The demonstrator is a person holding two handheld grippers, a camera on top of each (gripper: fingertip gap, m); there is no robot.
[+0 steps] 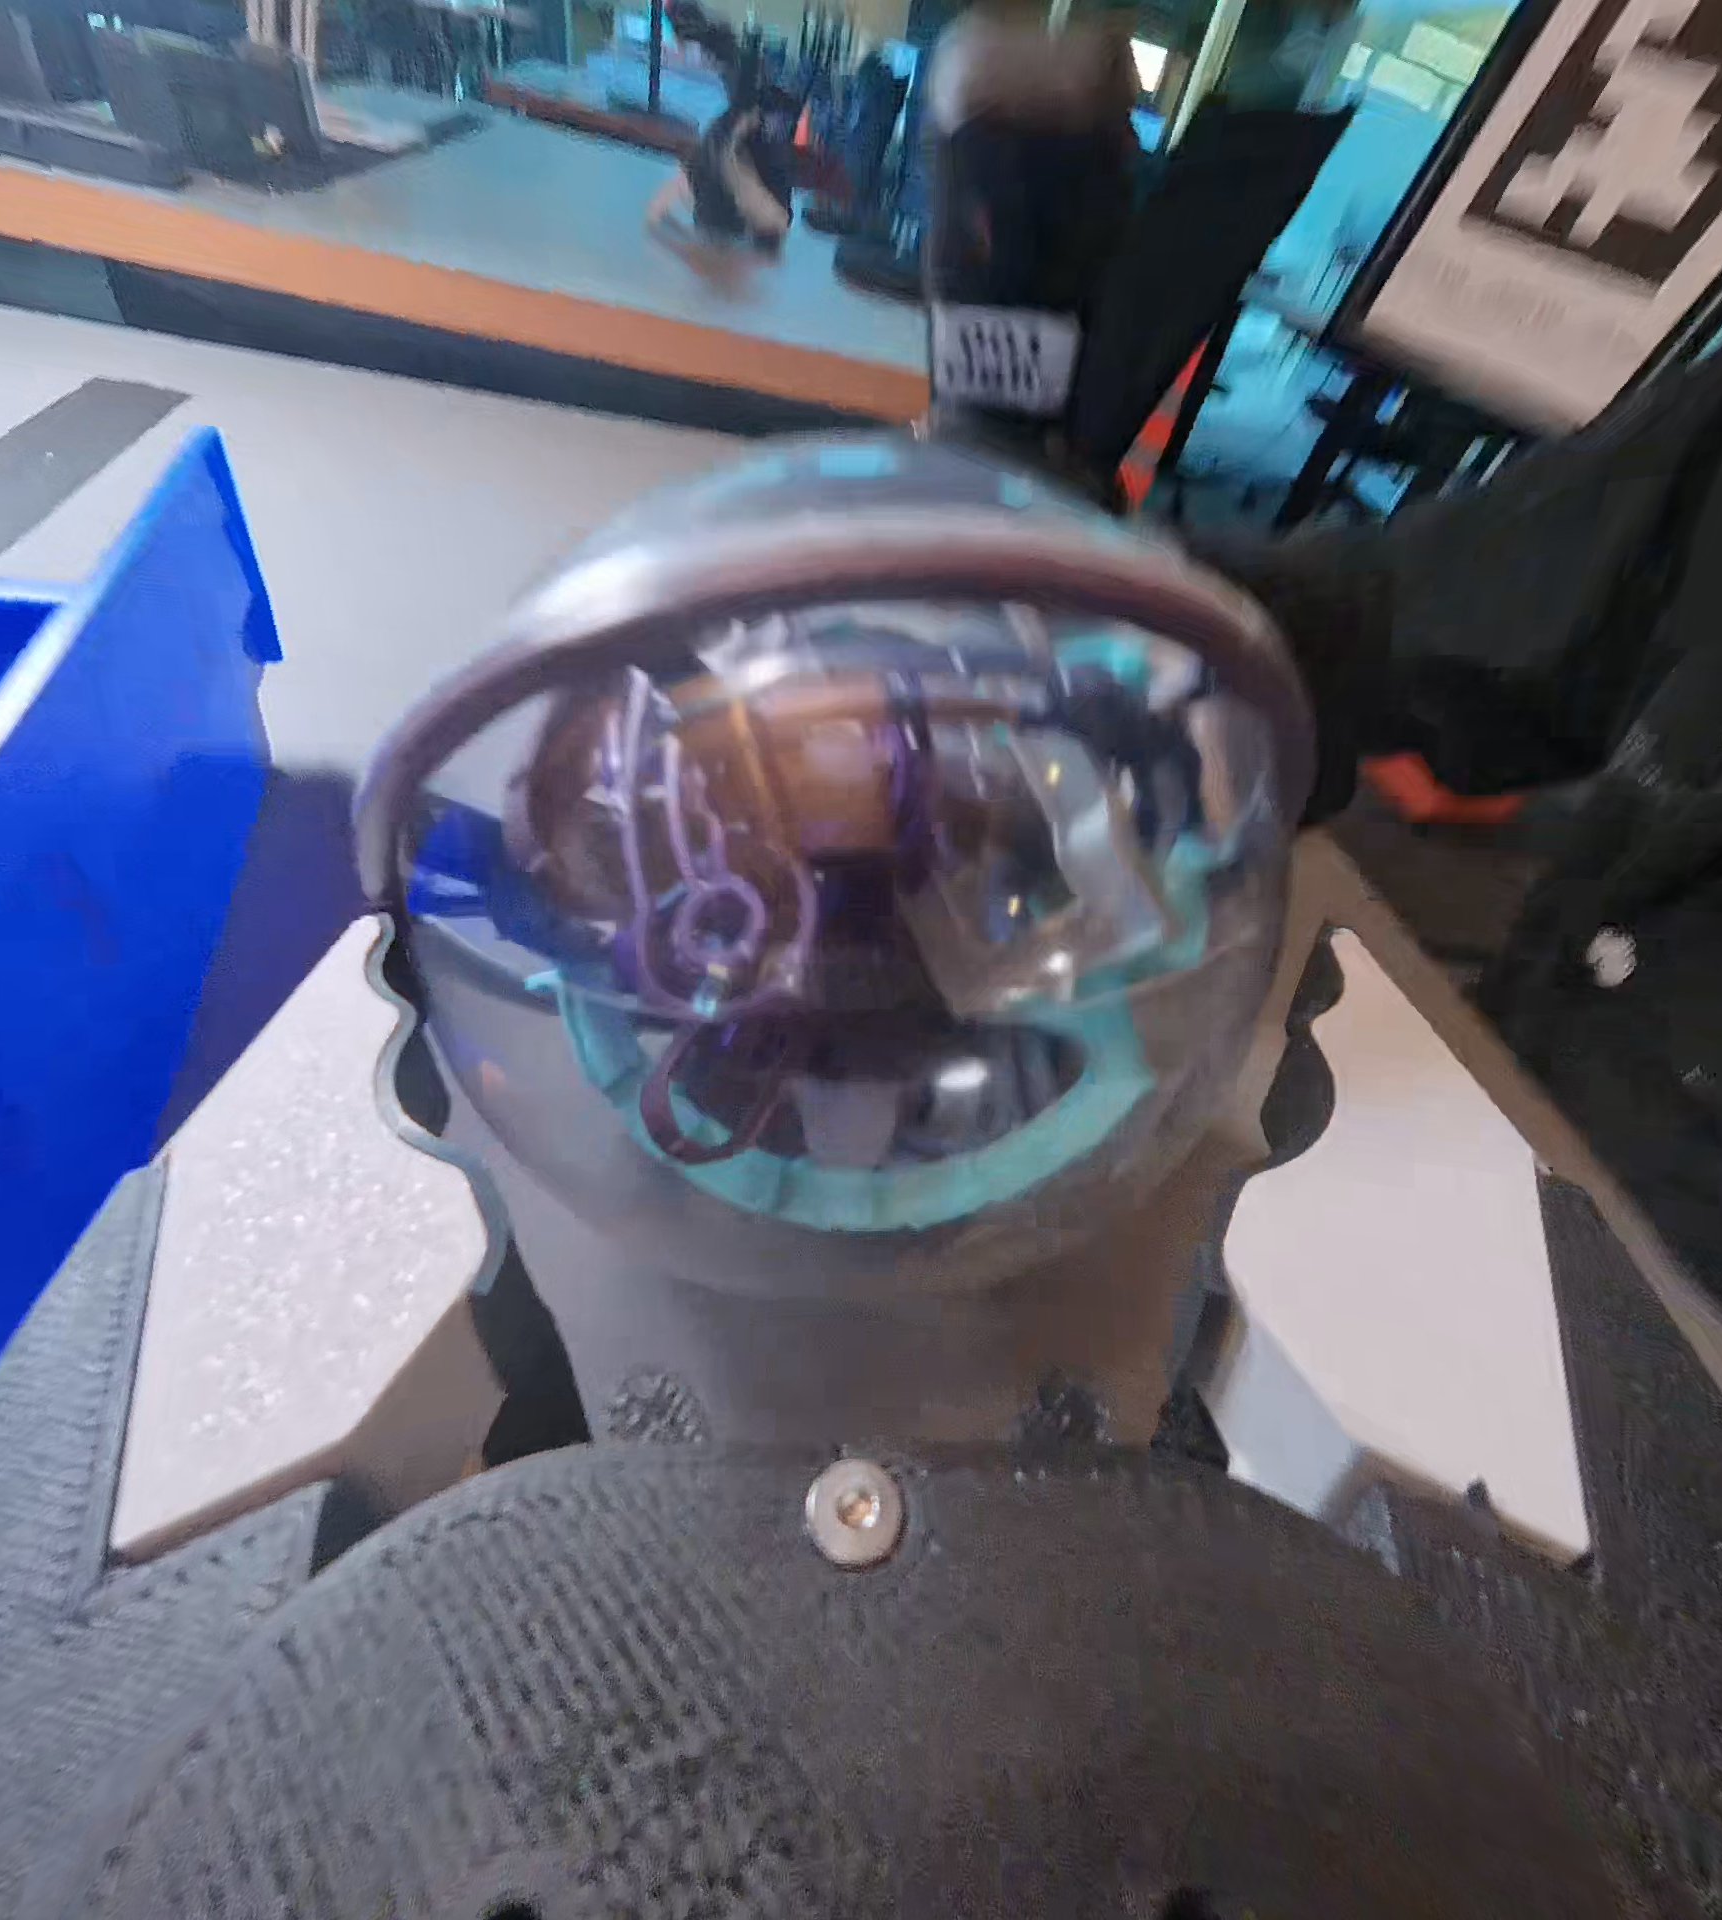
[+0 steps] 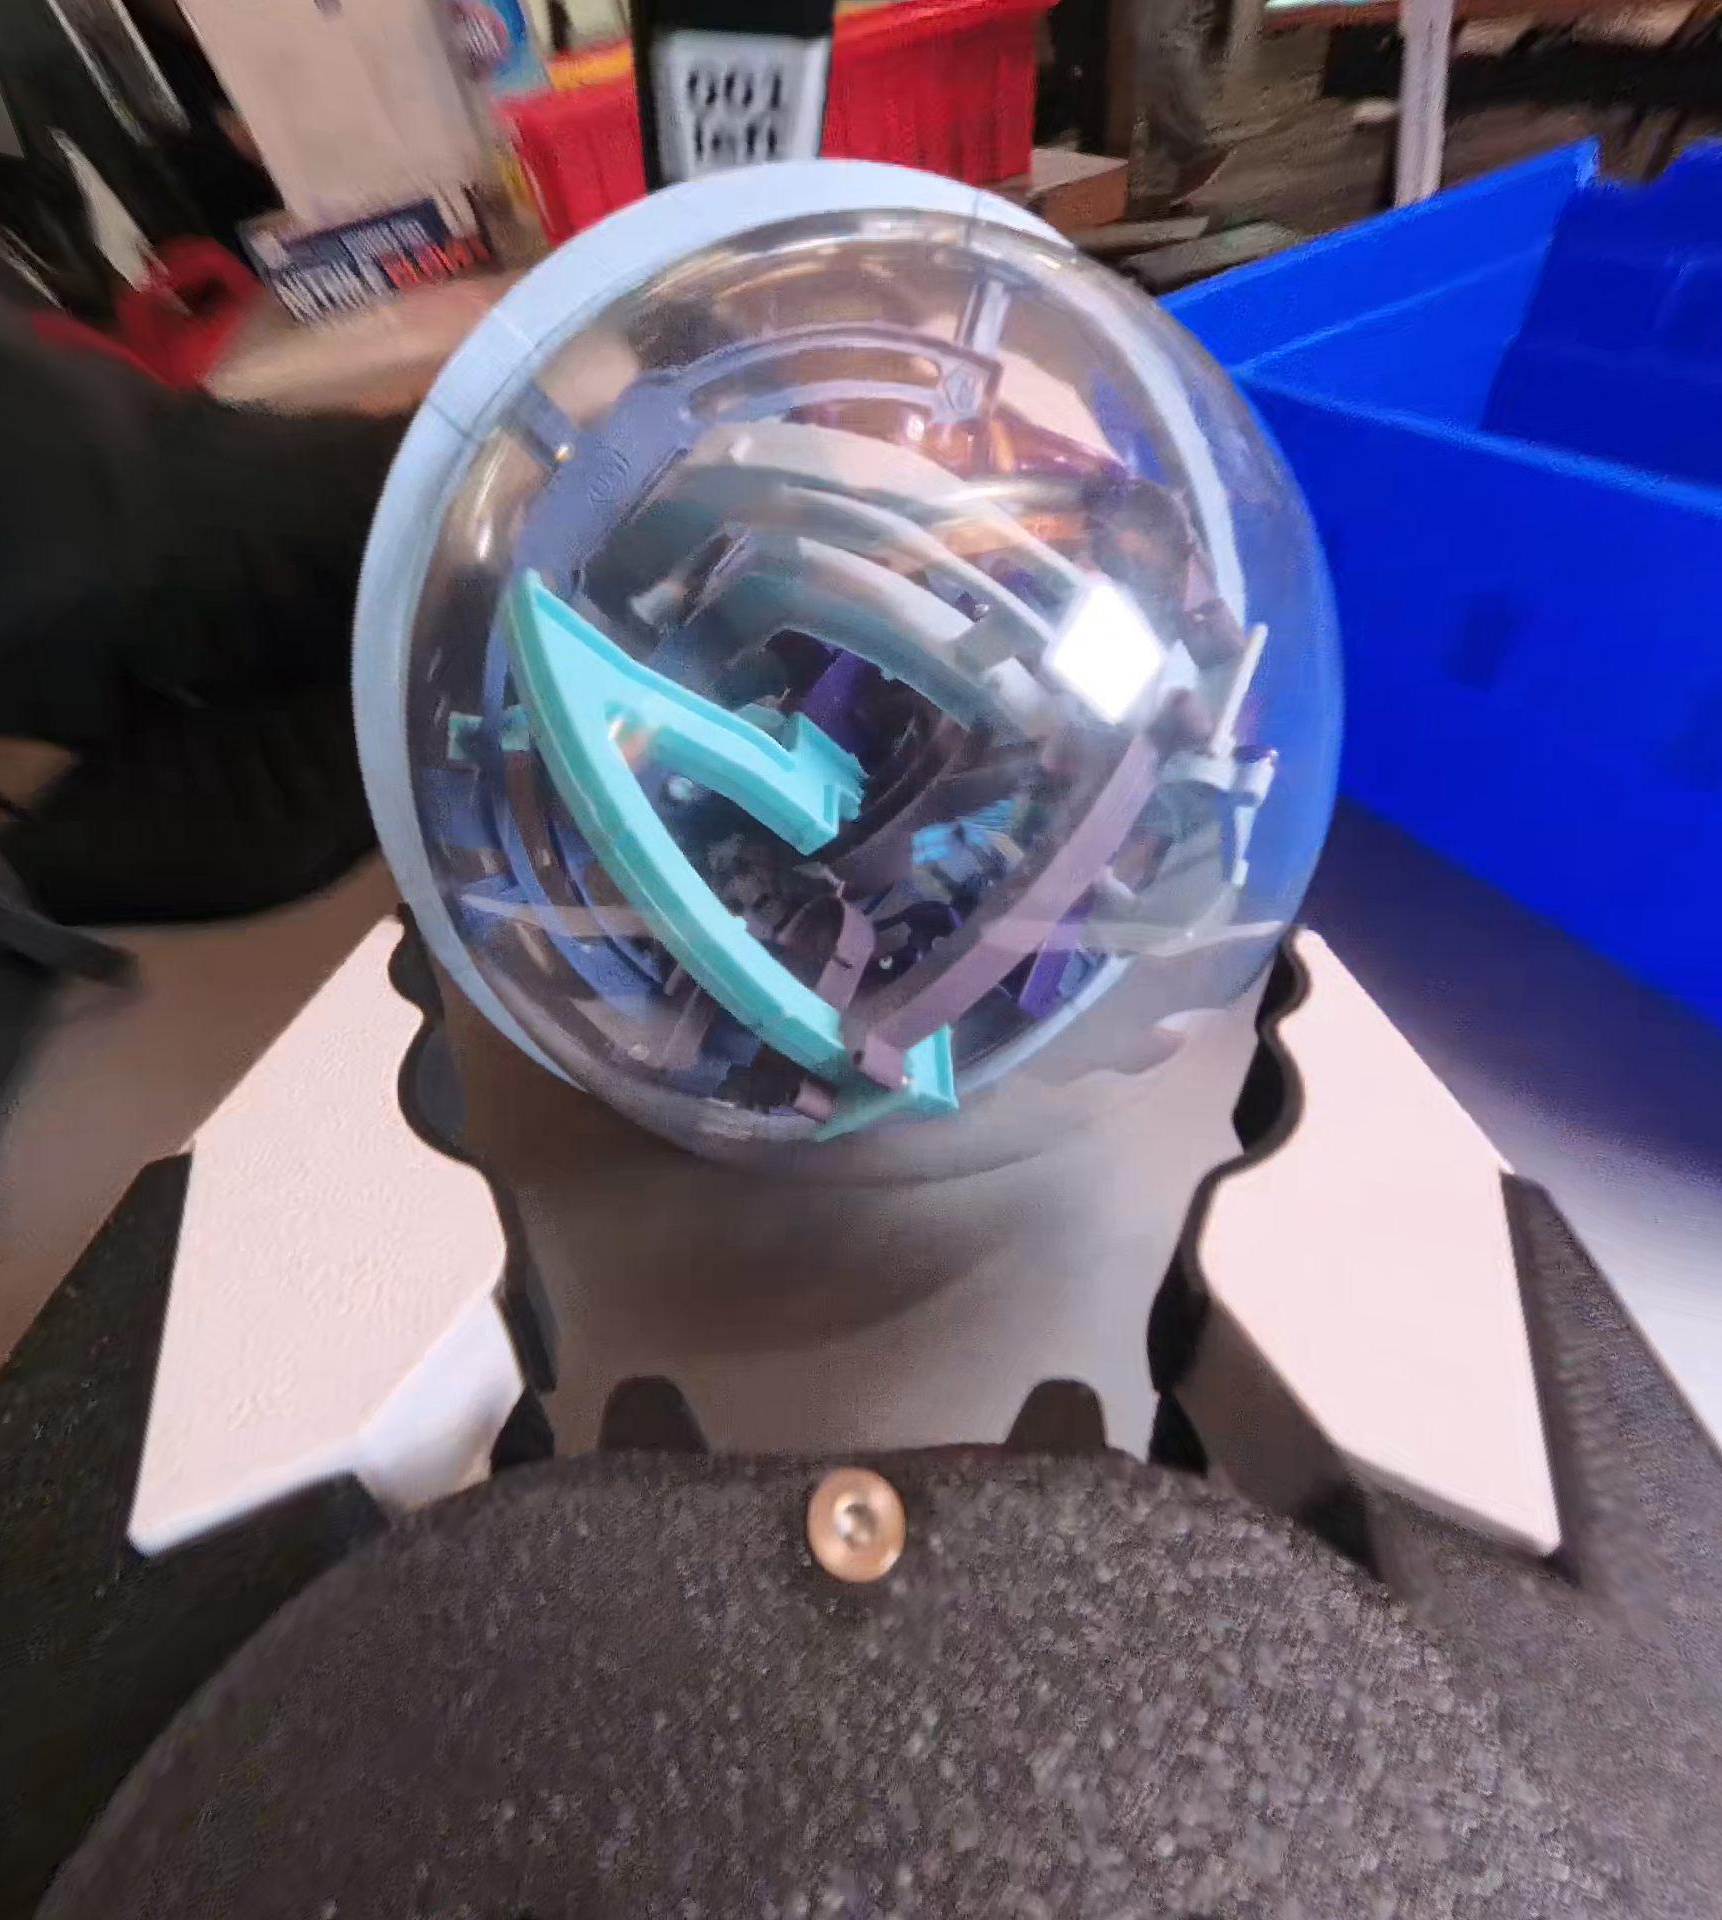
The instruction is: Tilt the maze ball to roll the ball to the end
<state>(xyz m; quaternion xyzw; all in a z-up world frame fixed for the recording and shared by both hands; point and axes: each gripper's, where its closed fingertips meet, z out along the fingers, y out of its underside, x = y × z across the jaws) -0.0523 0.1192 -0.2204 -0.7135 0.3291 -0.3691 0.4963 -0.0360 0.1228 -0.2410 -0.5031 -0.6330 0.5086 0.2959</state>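
The maze ball [image 1: 836, 852] is a clear sphere with teal, purple and grey tracks inside and a pale band round its middle. It fills the centre of the right wrist view [image 2: 846, 665] too. My left gripper [image 1: 852, 997] is shut on it, one white finger [image 1: 317, 1195] on each side of its lower half. My right gripper [image 2: 841, 997] is shut on it in the same way, fingers [image 2: 1376, 1195] against its sides. A silvery round shape [image 1: 950, 1101] shows low inside the sphere, blurred. I cannot pick out the small ball in the right wrist view.
A blue plastic bin [image 1: 57, 831] stands close on the left of the ball; it lies right of it in the right wrist view [image 2: 1563, 520]. A person's dark sleeve [image 1: 1459, 675] [image 2: 109, 571] is beside the ball. The white table [image 1: 400, 499] lies below.
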